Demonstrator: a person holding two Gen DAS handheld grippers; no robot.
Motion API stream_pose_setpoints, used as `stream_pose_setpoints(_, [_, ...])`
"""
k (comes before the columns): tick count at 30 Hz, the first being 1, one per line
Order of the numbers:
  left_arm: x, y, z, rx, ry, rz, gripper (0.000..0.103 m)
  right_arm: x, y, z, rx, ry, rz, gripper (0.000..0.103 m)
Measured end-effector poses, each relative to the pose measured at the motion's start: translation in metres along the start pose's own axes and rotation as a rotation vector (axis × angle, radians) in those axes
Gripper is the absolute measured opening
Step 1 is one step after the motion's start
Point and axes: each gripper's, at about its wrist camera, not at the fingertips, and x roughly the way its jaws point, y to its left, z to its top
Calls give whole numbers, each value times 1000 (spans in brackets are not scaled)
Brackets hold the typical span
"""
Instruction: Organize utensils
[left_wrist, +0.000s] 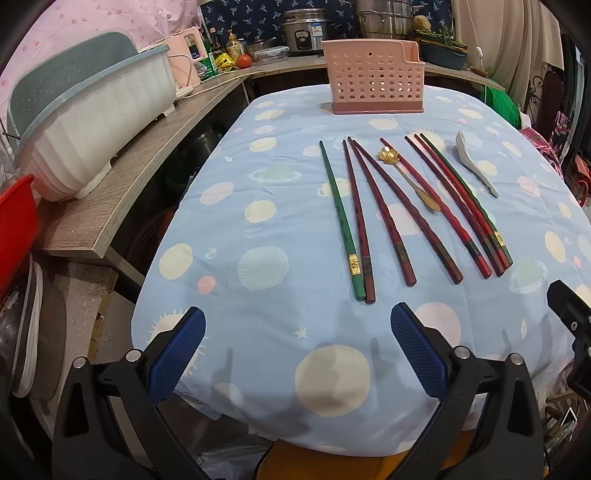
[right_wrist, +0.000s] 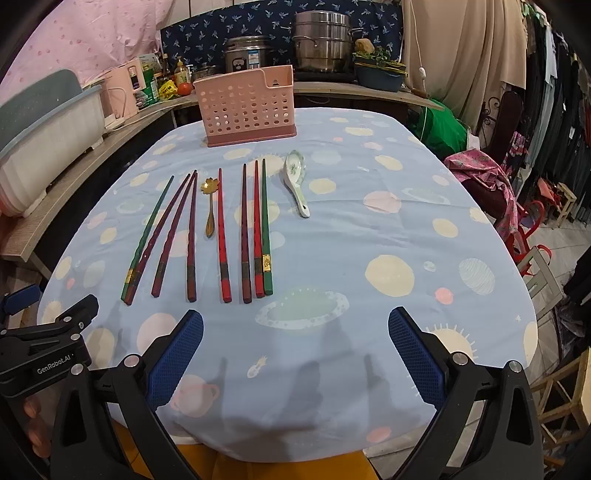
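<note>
Several red and green chopsticks (left_wrist: 384, 214) (right_wrist: 221, 236) lie side by side on the blue patterned tablecloth (left_wrist: 258, 206) (right_wrist: 369, 229). Among them rests a small gold spoon (left_wrist: 410, 181) (right_wrist: 209, 206). To their right lies a white ceramic spoon (left_wrist: 474, 162) (right_wrist: 297, 184). At the far end of the table stands a pink perforated utensil holder (left_wrist: 375, 79) (right_wrist: 247, 107). My left gripper (left_wrist: 297, 325) is open near the table's front edge, short of the chopstick ends. My right gripper (right_wrist: 295, 325) is open too, nothing between its blue pads.
A white and teal dish rack (left_wrist: 88, 110) (right_wrist: 40, 144) sits on the wooden counter (left_wrist: 129, 192) at left. Pots, bottles and a tomato line the back counter. A red bin (left_wrist: 14, 229) is far left. Chairs and clothes (right_wrist: 517, 184) crowd the right side.
</note>
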Motion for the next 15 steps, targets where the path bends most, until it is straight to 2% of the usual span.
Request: stream_pose_setpoints(15, [3, -3, -1, 9, 12, 2, 96, 3, -2, -2, 11, 7, 2, 96])
